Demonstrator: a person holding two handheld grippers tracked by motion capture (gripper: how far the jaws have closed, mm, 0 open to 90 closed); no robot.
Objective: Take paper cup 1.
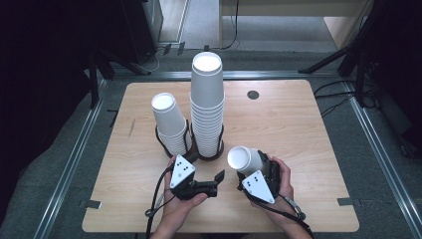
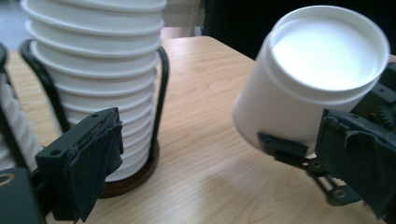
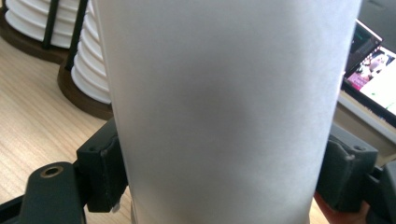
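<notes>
We note the wooden table [image 1: 298, 129] first, pale and square-cornered, with a small dark disc [image 1: 253, 94] set into it toward the far side. On it, left of centre, stand two stacks of inverted white cups, each in a dark wire holder on a round base. The tall stack [image 1: 206, 102] is the farther right of the pair; the short stack [image 1: 171, 123] leans just beside it on the left — the two holders look near enough to touch, though we cannot tell.

Near the tall stack's base, on the near right, the right gripper [image 1: 251, 169] clamps a single white cup [image 1: 245, 159]. The cup lies tilted, its closed bottom turned toward the stacks, clear of the tabletop. In the right gripper view both black pads press on the cup's wall from either side.

The left gripper [image 1: 211, 183] sits on the near side, below the short stack, well under the cup's level. Its jaws stand apart with nothing between them — in the left gripper view they frame the tall stack's base and the held cup.
</notes>
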